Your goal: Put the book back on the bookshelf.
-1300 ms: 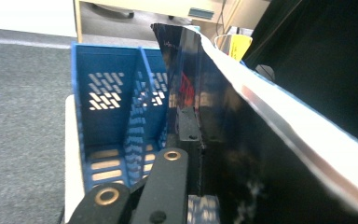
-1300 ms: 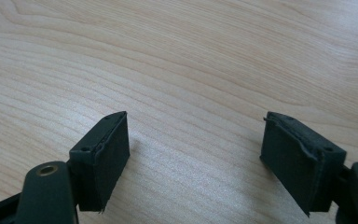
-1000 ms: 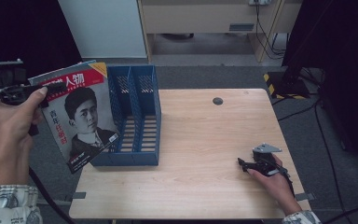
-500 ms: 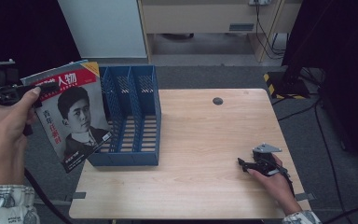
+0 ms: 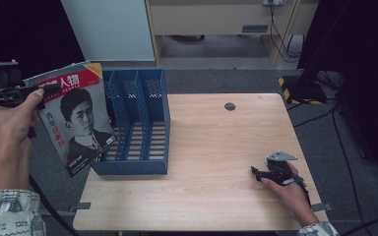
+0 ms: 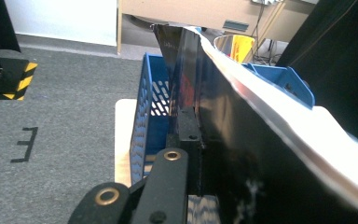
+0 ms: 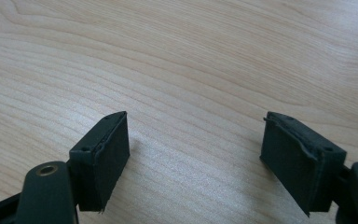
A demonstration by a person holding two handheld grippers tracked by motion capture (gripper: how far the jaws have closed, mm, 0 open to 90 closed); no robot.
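Magazine (image 5: 76,118) clamped in left gripper (image 5: 22,93), lower corner cut off behind blue file rack (image 5: 138,128), masthead "人物 PEOPLE" legible; right gripper (image 5: 263,173) wide, empty.

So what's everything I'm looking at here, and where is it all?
magazine: one, red masthead with a portrait on the cover, held up in the air left of the file rack
file rack: one, blue, three slots, on the table's left part
table: one, light wood, centre
round cap: one, dark, in the tabletop near its far edge
cabinet: one, pale, on the floor behind the table
left gripper: one, black, shut on the magazine's edge
right gripper: one, black, jaws open, resting on the table's near right part
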